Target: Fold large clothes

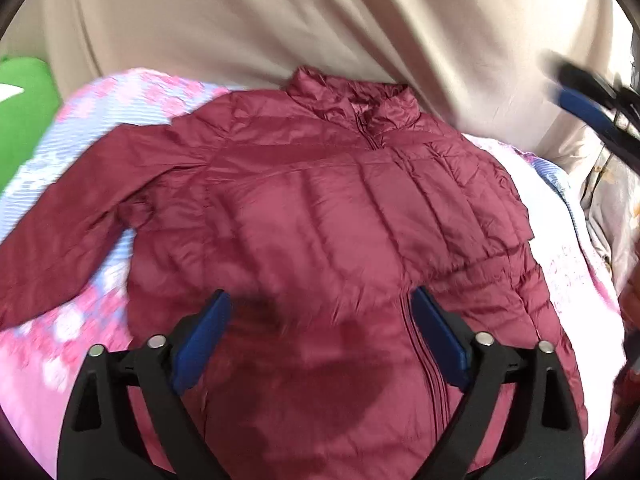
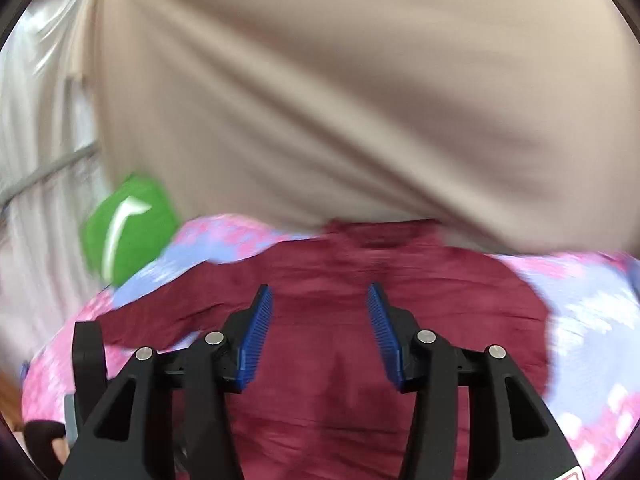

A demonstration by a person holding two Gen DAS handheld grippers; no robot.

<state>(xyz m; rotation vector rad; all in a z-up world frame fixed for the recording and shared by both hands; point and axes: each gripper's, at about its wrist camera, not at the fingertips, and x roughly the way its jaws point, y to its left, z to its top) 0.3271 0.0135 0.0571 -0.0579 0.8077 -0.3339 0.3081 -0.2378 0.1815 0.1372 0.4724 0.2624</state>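
We hold both our left gripper (image 1: 320, 320) and right gripper (image 2: 320, 316) spread wide with nothing between them above the maroon jacket (image 1: 320, 208), spread front-up on the pink-and-blue floral bedcover (image 1: 80, 120).

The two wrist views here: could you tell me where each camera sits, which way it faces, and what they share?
Left wrist: sits behind the left gripper, jaws open, looking down along it at the maroon jacket spread on the floral bedsheet; the right gripper blurs in at the right edge.
Right wrist: sits behind the right gripper, jaws open, facing lower across the jacket toward the beige cloth.
Shared: jacket, bedsheet, beige cloth, green object.
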